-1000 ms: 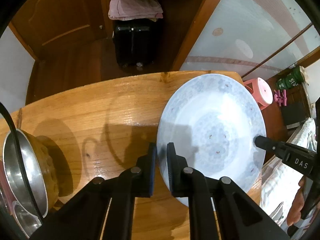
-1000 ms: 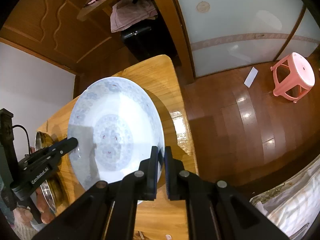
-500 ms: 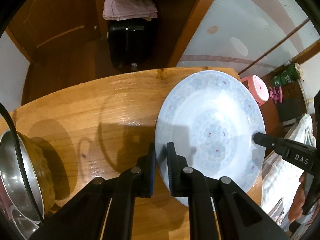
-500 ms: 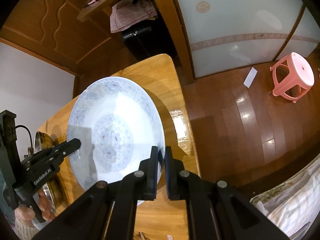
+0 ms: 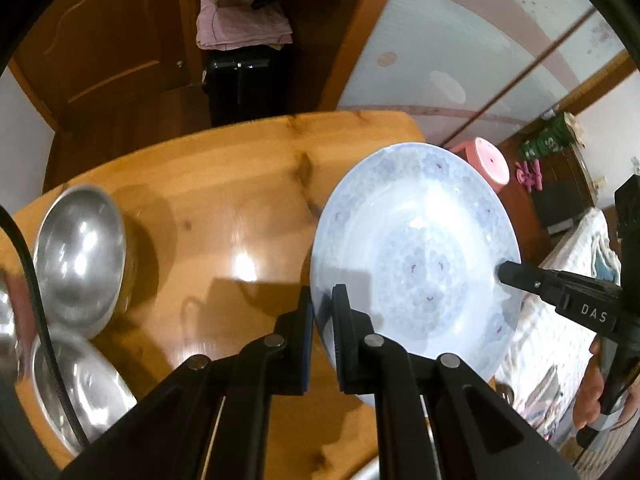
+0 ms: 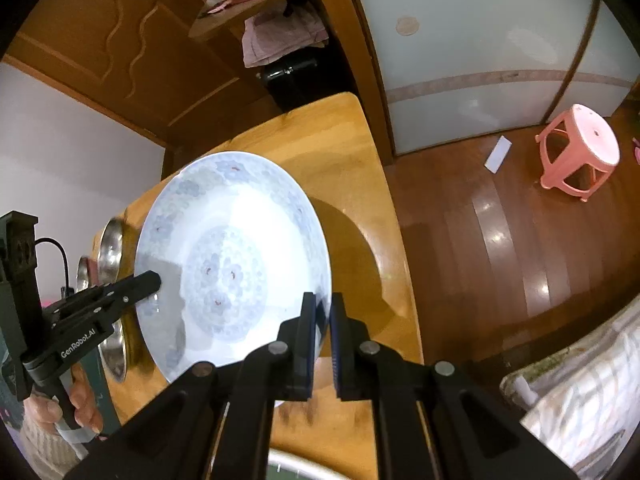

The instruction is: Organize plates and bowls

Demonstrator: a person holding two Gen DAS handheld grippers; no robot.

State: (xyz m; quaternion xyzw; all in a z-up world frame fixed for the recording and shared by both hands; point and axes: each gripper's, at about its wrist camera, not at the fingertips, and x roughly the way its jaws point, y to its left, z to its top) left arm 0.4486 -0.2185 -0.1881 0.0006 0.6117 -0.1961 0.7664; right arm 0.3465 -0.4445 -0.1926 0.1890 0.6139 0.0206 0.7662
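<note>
A large white plate with a pale blue flower pattern (image 5: 416, 256) is held above the wooden table (image 5: 224, 184) by both grippers. My left gripper (image 5: 322, 312) is shut on its left rim. My right gripper (image 6: 322, 316) is shut on the opposite rim of the plate (image 6: 228, 264). The right gripper also shows in the left wrist view (image 5: 500, 272), the left gripper in the right wrist view (image 6: 154, 280). Steel bowls (image 5: 80, 256) sit at the table's left end.
More steel bowls (image 5: 76, 392) lie near the left front corner, and they show behind the plate in the right wrist view (image 6: 110, 248). A pink stool (image 6: 576, 152) stands on the floor right of the table. A black case (image 5: 240, 80) is beyond the table.
The plate, held by both grippers, has risen and shifted left toward the steel bowls, which now show much more in the left wrist view. Both grips are unchanged.
</note>
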